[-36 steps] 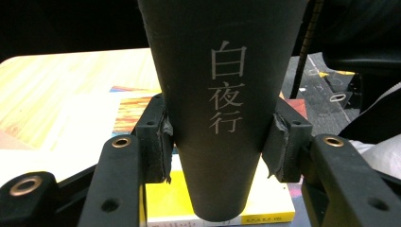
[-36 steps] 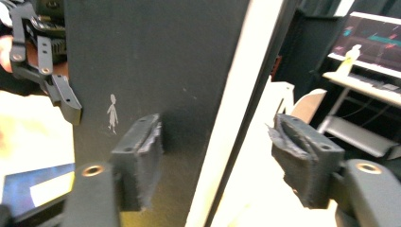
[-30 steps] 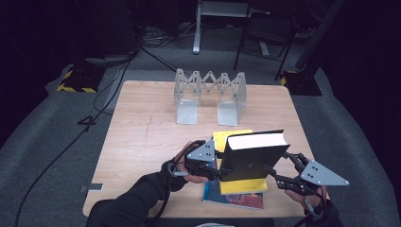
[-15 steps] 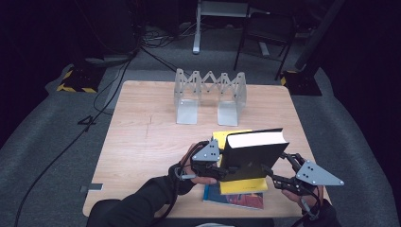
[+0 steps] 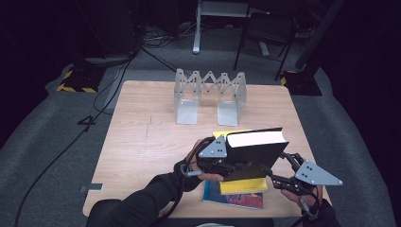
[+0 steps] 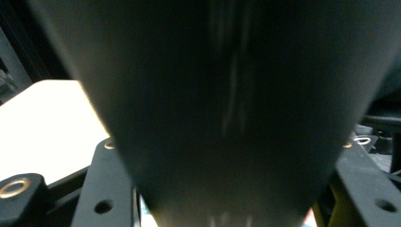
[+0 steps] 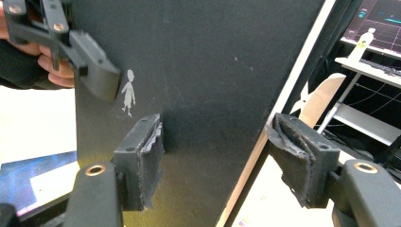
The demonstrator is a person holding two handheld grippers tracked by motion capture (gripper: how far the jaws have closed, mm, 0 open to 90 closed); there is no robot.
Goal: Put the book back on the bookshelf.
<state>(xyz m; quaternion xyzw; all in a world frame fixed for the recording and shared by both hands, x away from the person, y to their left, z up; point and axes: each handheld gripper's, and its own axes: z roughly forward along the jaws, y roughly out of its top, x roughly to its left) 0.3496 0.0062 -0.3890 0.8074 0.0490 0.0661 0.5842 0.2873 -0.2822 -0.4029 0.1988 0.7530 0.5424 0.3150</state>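
Centrally, at the 6 o'clock edge of the light wooden table, a thick black hardcover book stands raised with its white page block uppermost. The left gripper clamps the book's 9 o'clock end; in the left gripper view the dark cover sits between both jaws. The right gripper, at 4 o'clock of the book, is spread wide, its 2 worn pads either side of the cover's edge; whether they touch cannot be told. Beneath lie a yellow book and a blue-covered book. At 12 o'clock stands a grey metal accordion-style book rack.
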